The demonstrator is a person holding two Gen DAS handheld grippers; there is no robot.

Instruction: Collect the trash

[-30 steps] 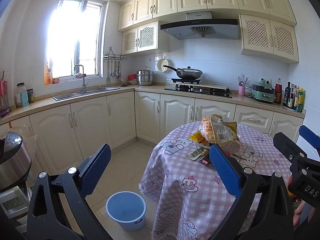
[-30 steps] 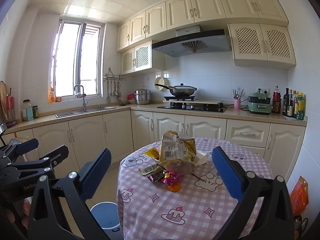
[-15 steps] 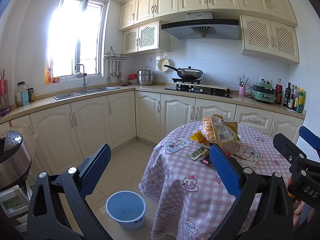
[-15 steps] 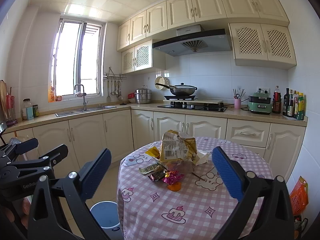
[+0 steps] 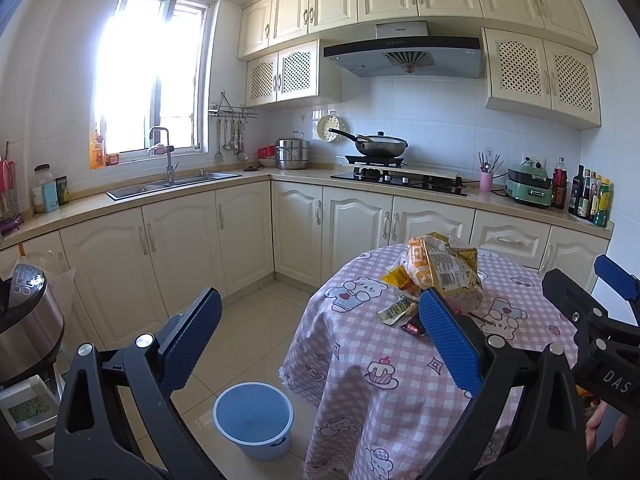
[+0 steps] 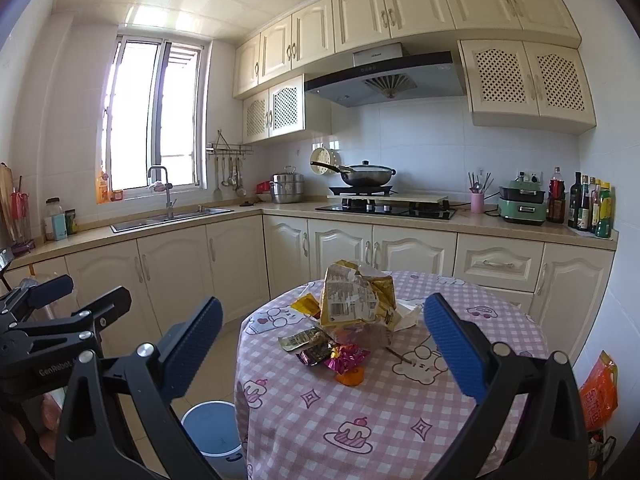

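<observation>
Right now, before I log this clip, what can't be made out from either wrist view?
- Blue bucket: right wrist view, partly hidden by the right gripper frame.
- Wrappers under the big snack bag: left wrist view, one of the left gripper fingers covers some.
- Snack bag print: too small to read in both views.
- Orange bag: cut off by the right gripper and the lens edge.

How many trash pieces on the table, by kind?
Big bag: 1
Small wrappers: 4
Tissue: 1
Orange scrap: 1
Stick: 1
Total: 8 visible
</observation>
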